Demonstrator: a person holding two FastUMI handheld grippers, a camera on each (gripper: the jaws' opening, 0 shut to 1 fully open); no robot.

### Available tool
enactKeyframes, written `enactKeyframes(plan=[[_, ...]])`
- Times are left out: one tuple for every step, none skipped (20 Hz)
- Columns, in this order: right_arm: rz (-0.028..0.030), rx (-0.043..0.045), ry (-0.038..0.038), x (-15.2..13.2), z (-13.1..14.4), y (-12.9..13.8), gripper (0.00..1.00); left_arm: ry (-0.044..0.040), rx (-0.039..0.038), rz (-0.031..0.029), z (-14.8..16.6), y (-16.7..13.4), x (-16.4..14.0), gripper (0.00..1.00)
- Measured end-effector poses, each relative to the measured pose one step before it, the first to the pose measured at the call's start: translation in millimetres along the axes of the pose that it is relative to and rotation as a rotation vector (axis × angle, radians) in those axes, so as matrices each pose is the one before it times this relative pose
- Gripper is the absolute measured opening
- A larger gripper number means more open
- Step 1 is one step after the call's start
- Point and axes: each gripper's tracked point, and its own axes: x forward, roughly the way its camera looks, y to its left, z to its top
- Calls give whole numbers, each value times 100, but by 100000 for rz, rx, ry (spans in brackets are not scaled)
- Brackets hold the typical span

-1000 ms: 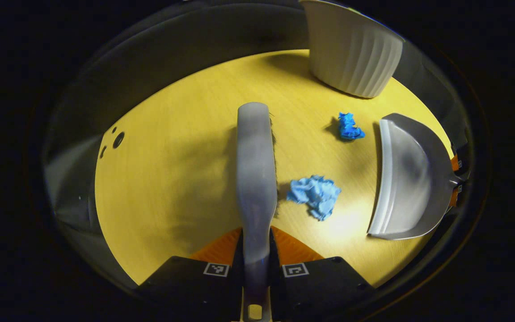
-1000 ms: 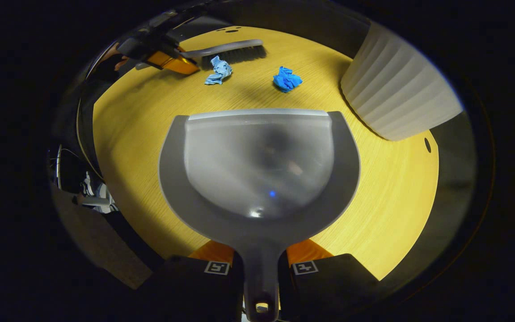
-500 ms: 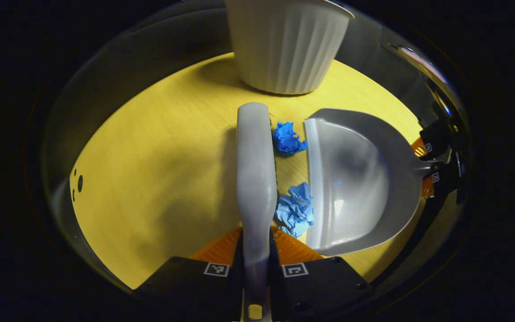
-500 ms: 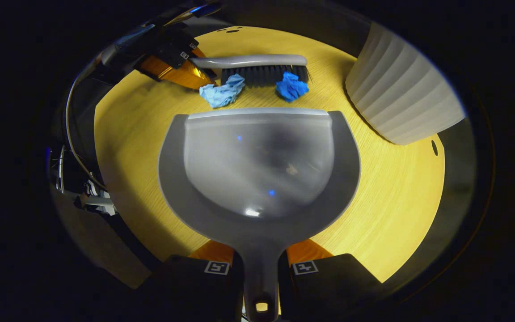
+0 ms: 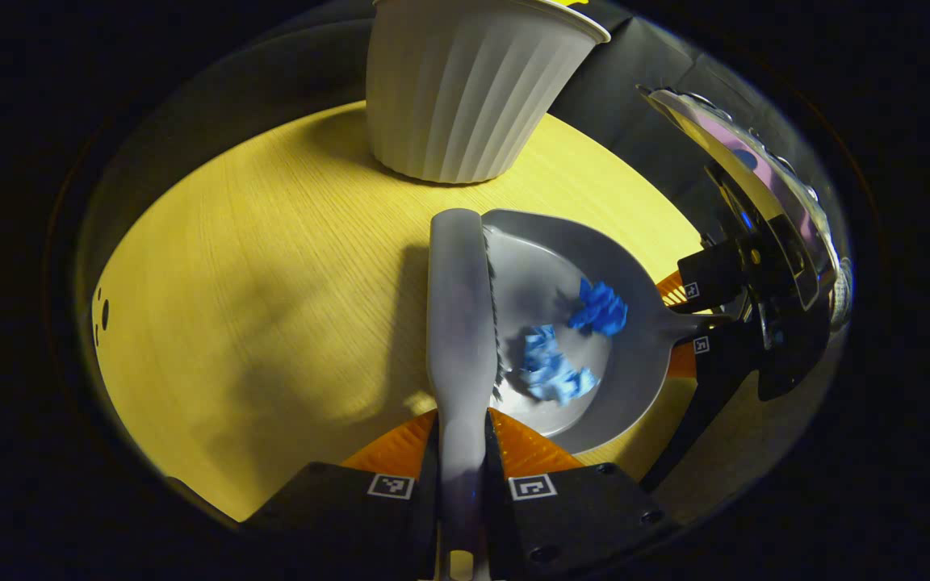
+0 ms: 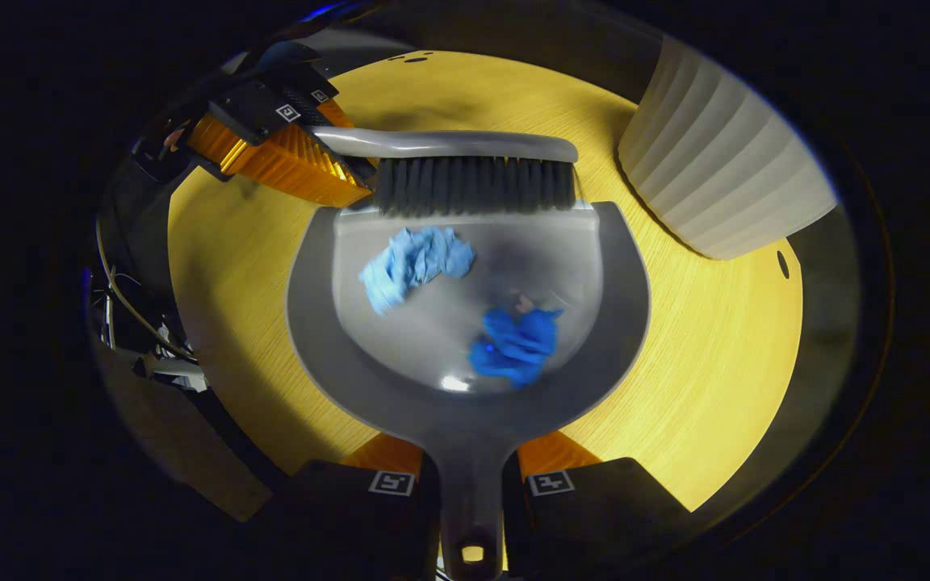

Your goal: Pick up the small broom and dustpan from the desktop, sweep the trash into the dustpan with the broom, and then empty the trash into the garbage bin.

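Right gripper view: the right hand-held gripper [image 6: 470, 484] clamps the dustpan [image 6: 465, 323] handle; both paper wads [image 6: 416, 262] lie inside; the garbage bin [image 6: 715, 177] stands far right; the left hand-held gripper [image 5: 462, 486] grips the broom [image 5: 458, 323] at the pan's lip.

My right gripper [image 6: 471, 476] clamped the dustpan [image 6: 465, 403] handle. Two blue paper wads [image 6: 415, 262] lay inside it, the broom [image 6: 473, 181] bristles at its front lip, the bin [image 6: 715, 177] near the counter [image 6: 723, 363] edge.
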Motion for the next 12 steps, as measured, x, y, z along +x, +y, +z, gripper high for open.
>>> enactKeyframes(plan=[[-878, 431, -1158, -260, 1, -79, 36, -2297, -1542, 1874, 298, -3, -513, 32], [-96, 1358, -1138, -144, -58, 58, 36, -1866, -1716, 2008, 272, 296, -350, 28], [265, 2065, -968, -352, -77, -49, 36, -1372, -1383, 2824, -91, 410, -55, 28], [228, 1972, -931, -332, 121, -101, 36, -409, -723, 3867, -27, 871, -149, 28], [-138, 2030, -655, -572, 18, -131, 36, -141, -953, 2774, -90, 1189, -119, 28], [-510, 2518, -105, -707, -276, -59, 36, -346, -1940, 1238, -113, 525, -317, 29], [-403, 3005, 143, -781, -171, -156, 36, -648, -2462, 293, -53, 509, -493, 28], [-196, 2930, -426, -561, 20, -111, 36, -592, -1915, 143, 63, 271, -205, 28], [-659, 2877, -788, -888, -45, -175, 36, -416, -1532, 176, -99, 147, 116, 28], [-710, 2525, -252, -837, -392, -367, 36, -549, -1326, 17, -139, 146, -73, 28], [-1036, 2568, -519, -920, -152, -471, 36, -782, -927, 236, -339, 298, -79, 28], [-991, 2540, -515, -1001, -304, -256, 36, -420, -442, -2, -199, 249, -173, 31]])
